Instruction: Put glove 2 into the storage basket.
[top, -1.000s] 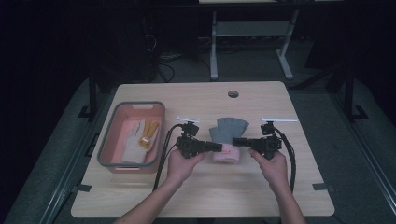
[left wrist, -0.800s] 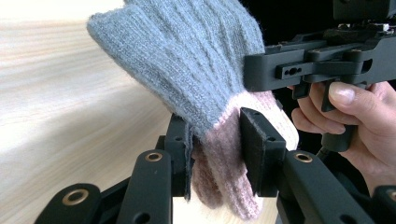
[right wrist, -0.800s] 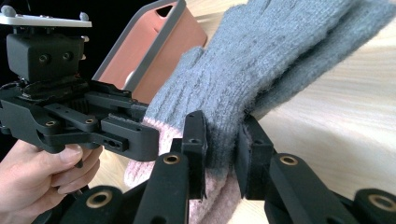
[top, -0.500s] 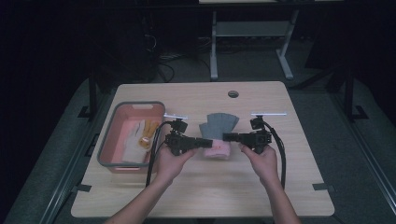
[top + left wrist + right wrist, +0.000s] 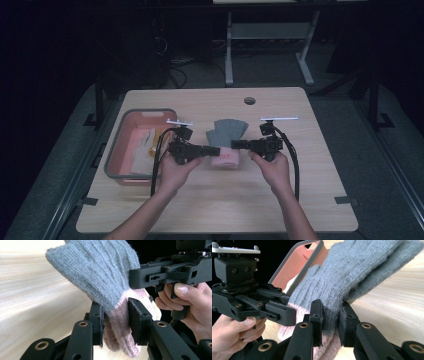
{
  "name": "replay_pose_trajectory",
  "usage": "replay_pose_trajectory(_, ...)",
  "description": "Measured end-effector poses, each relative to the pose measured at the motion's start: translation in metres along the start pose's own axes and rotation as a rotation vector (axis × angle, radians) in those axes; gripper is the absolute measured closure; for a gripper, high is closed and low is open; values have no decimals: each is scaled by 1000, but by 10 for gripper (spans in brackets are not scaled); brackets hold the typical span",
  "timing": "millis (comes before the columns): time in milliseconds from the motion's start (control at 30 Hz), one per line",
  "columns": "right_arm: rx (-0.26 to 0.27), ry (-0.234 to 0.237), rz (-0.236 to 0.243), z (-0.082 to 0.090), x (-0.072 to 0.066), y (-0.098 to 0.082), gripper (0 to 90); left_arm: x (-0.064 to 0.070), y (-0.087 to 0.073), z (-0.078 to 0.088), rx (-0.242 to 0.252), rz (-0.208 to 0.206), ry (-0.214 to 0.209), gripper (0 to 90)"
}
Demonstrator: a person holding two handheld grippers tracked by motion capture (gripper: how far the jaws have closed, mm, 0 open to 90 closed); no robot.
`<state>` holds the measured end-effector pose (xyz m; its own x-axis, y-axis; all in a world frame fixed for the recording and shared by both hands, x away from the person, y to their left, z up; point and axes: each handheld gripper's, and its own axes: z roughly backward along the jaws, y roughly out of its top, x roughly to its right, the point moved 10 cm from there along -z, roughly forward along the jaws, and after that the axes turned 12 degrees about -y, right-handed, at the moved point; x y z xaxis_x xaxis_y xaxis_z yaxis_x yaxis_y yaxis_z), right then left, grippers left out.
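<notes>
A grey knit glove (image 5: 228, 131) with a pink cuff (image 5: 226, 159) lies at the middle of the wooden table, its fingers toward the far side. From the left, my left gripper (image 5: 214, 150) is shut on the cuff's edge; the left gripper view has its jaws pinching pink and grey knit (image 5: 117, 315). My right gripper (image 5: 237, 145) comes in from the right and is shut on the glove (image 5: 352, 272) near where grey meets pink. A second grey layer (image 5: 387, 267) fans out beneath. Each gripper view also has the other gripper close by: the right gripper (image 5: 170, 272) and the left gripper (image 5: 257, 305).
A pink tub with a grey rim (image 5: 116, 150) stands at the table's left, holding pale and yellow items (image 5: 150, 139). A round cable hole (image 5: 249, 100) sits near the far edge. Bare wood lies in front of the hands and to the right.
Both hands have shifted a little left and toward the far side, and the glove has gone with them. Both grippers stay shut on it.
</notes>
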<state>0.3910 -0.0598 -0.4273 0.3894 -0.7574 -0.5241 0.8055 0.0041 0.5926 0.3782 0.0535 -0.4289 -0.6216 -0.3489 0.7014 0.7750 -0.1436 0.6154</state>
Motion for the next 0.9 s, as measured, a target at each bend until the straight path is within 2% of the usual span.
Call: replay_pose_trajectory(900,-17,33,32,-22,-33,23,755,-8,14,41,36,3,20,675)
